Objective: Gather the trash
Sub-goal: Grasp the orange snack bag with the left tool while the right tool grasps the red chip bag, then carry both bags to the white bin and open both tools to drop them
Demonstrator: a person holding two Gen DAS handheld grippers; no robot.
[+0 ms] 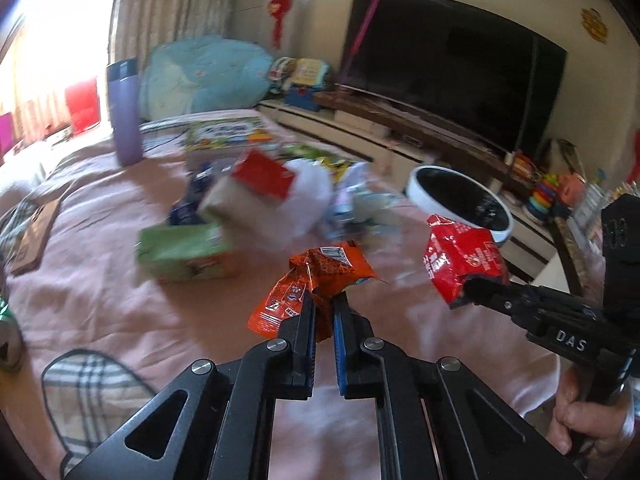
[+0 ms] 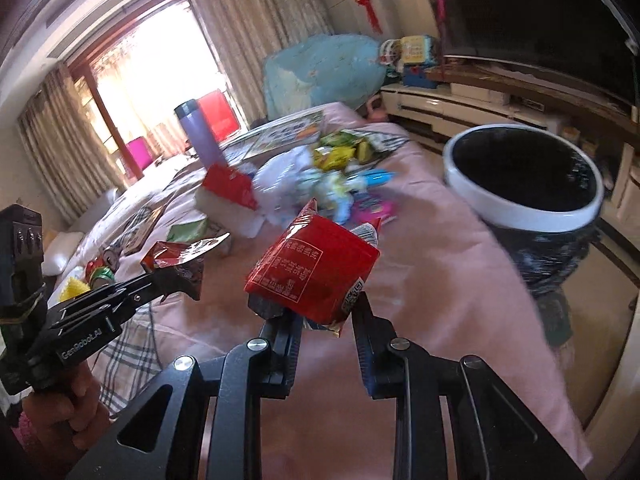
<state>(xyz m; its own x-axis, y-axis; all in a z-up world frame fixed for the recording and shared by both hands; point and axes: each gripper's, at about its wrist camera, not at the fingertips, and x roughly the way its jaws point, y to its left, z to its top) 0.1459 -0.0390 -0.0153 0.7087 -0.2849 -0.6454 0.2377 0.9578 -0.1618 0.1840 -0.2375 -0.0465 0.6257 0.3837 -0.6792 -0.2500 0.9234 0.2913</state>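
Observation:
My left gripper (image 1: 326, 298) is shut on a crumpled orange snack wrapper (image 1: 320, 272), held above the pink bedspread (image 1: 120, 288). To its right, my right gripper (image 1: 472, 288) is shut on a red snack packet (image 1: 460, 260). In the right wrist view the right gripper (image 2: 316, 312) pinches the red packet (image 2: 316, 268) by its lower end, and the left gripper (image 2: 188, 284) at the left carries its wrapper (image 2: 180, 256). A black bin with a white rim (image 2: 520, 216) stands off the bed's right edge, also visible behind the red packet as the bin (image 1: 496, 236).
A loose pile of wrappers (image 2: 340, 168), white crumpled plastic (image 1: 308, 196), a red-topped box (image 1: 256, 188) and a green box (image 1: 184, 252) lie mid-bed. A purple bottle (image 1: 126, 112) stands at the back. Cans (image 2: 102, 272) lie at the left. A TV (image 1: 448, 64) and low cabinet are beyond the bed.

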